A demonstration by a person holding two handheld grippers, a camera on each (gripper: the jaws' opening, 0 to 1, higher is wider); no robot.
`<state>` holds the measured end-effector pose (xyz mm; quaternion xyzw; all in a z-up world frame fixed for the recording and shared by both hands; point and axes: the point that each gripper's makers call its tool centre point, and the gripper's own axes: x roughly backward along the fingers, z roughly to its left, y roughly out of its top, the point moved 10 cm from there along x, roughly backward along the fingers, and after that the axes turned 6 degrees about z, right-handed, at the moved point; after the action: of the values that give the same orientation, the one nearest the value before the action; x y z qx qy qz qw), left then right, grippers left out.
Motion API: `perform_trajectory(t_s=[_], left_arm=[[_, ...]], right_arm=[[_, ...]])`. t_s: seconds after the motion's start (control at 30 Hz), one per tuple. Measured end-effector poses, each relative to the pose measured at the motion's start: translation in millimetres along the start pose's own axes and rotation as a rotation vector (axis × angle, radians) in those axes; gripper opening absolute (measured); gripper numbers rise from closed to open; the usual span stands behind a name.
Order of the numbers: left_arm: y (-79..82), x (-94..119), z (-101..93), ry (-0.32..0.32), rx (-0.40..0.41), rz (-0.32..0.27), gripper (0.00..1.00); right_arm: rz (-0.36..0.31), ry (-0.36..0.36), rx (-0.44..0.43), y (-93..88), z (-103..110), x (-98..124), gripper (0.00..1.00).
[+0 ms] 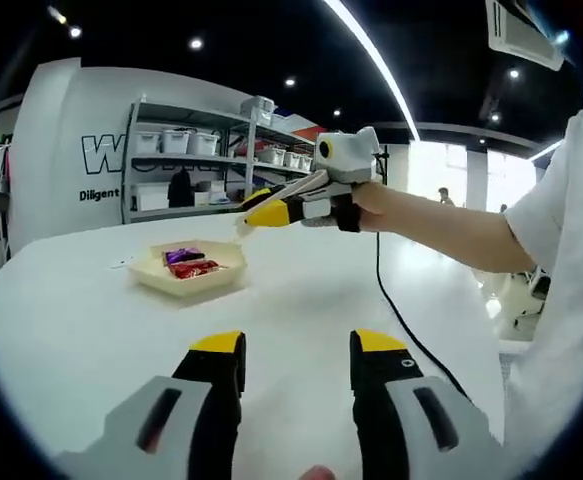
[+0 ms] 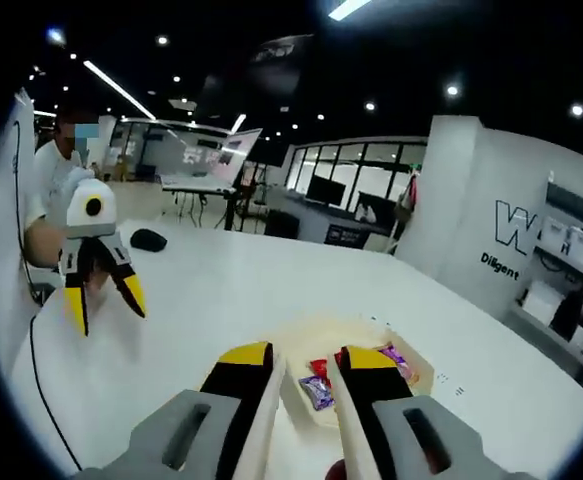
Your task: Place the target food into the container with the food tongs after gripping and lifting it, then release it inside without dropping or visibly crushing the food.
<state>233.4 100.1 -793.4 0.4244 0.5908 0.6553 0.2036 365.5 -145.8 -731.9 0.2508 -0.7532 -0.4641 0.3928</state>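
1. Left gripper view: my left gripper [image 1: 296, 365] rises from the bottom, yellow-tipped jaws spread w/ bare white table [image 1: 91, 320] showing in the gap. Nothing between them.
2. Ahead & a bit left of those jaws, well apart from them, sits the shallow cream container [image 1: 188, 268] on the table. Inside it: a purple wrapped snack [image 1: 182, 255] and a red wrapped snack [image 1: 195, 268], lying side by side, touching or nearly so.
3. Beyond the container & to the right, my right gripper [image 1: 254, 213] hangs above the table, held in my hand [image 1: 371, 205]. It grips cream food tongs [image 1: 276, 195], whose tips point left, above the container's far side.
4. A black cable [image 1: 396, 310] runs across the table on the right. Shelves w/ white bins [image 1: 191, 160] stand far behind.
5. Right gripper view: right gripper [image 2: 306, 372] jaws are closed on the food tongs [image 2: 306, 420]; the cream arms run along the inner faces of both jaws, a narrow gap between them.
6. Just past the tips, below them, is the container [image 2: 421, 375] w/ the purple snack [image 2: 318, 392] & red snack [image 2: 318, 368] seen thru the gap. Can't tell if the tongs touch either one.
7. Farther off to the left, the left gripper [image 2: 106, 300] hovers over the table [image 2: 221, 290], jaws apart.
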Motion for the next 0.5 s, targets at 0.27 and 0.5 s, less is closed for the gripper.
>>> perform_trajectory(t_s=[0.27,0.5], left_arm=[[4.1,3.2,-2.2,0.026,-0.013,-0.009,0.54],[7.6,8.2,-4.0,0.041,-0.026,-0.014,0.57]], right_arm=[[-0.008,-0.053,-0.032,4.2,21.6,19.2,0.20],[-0.025,-0.097,-0.049,13.6,44.2,38.6,0.20]])
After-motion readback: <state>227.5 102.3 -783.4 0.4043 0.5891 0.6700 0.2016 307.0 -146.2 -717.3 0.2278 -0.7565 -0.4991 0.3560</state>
